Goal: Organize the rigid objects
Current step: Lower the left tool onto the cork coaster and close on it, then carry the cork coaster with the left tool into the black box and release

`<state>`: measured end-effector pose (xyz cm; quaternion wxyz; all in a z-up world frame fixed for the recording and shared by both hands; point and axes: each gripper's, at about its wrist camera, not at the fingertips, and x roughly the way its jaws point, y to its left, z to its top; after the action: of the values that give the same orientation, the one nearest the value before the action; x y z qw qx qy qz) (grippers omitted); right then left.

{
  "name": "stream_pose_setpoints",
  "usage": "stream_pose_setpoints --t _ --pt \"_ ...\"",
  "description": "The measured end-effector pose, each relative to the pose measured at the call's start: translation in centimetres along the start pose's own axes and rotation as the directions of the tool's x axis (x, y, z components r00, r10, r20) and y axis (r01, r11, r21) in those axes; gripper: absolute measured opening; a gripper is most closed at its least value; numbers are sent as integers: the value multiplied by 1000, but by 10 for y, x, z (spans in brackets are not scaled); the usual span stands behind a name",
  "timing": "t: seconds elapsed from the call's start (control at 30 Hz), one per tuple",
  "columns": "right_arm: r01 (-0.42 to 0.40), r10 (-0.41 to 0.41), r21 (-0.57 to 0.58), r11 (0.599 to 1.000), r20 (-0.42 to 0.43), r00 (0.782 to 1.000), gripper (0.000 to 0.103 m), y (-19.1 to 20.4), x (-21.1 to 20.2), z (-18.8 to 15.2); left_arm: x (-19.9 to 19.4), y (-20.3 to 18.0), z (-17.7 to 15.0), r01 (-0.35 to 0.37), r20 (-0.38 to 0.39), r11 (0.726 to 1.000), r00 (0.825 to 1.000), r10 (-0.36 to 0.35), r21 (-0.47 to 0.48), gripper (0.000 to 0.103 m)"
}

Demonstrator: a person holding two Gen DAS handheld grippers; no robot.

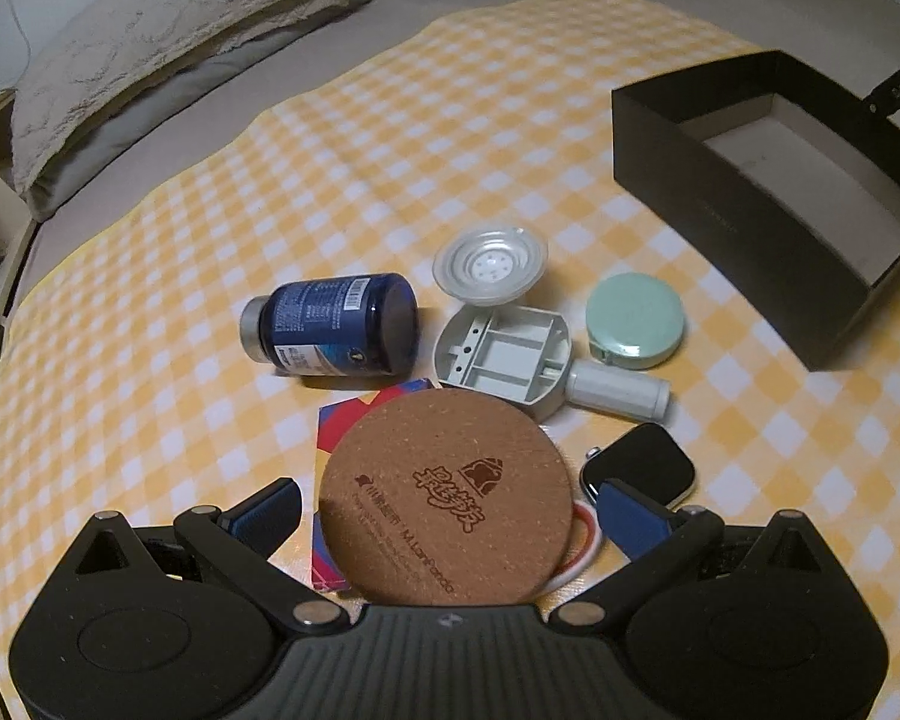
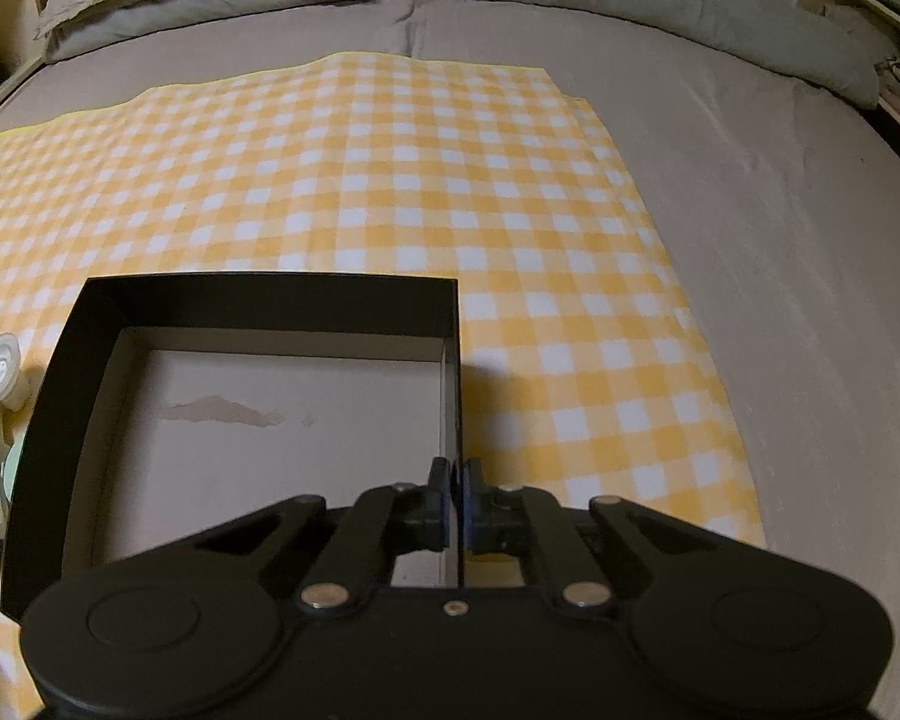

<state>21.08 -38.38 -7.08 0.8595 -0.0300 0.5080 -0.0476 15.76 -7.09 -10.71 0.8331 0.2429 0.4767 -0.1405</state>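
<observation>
With the right tongs [image 2: 455,483] pinching the box wall [image 2: 453,372] steady, the wide-open left tongs [image 1: 450,510] should close squarely across the cork coaster [image 1: 447,498].

My left gripper [image 1: 450,510] hangs low with its blue-padded fingers [image 1: 267,516] spread wide, nothing clamped between them. My right gripper [image 2: 456,501] has its jaws pressed together on the thin side wall of the black box [image 2: 459,396], one finger inside and one outside.
</observation>
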Motion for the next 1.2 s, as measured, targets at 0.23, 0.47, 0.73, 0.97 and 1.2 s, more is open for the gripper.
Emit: stream_pose_setpoints --t 0.23,0.47,0.73,0.97,1.2 --pt "-18 18 -25 1000 8 1000 4 5 0 1 20 6 3 -1 -40 1000 999 1 -5 103" --pt "-45 45 -57 997 5 999 4 14 -1 -1 30 10 8 12 -50 999 999 -14 -35 103" --pt "-94 94 -85 992 0 996 4 28 -4 -1 37 15 11 28 -91 993 995 -39 -119 103" --pt "-98 98 -109 989 -4 995 4 33 -5 0 37 15 10 48 -100 987 993 -63 -151 97" --pt "-93 93 -112 989 -4 996 4 34 -4 -1 36 16 10 51 -93 987 993 -66 -153 97"
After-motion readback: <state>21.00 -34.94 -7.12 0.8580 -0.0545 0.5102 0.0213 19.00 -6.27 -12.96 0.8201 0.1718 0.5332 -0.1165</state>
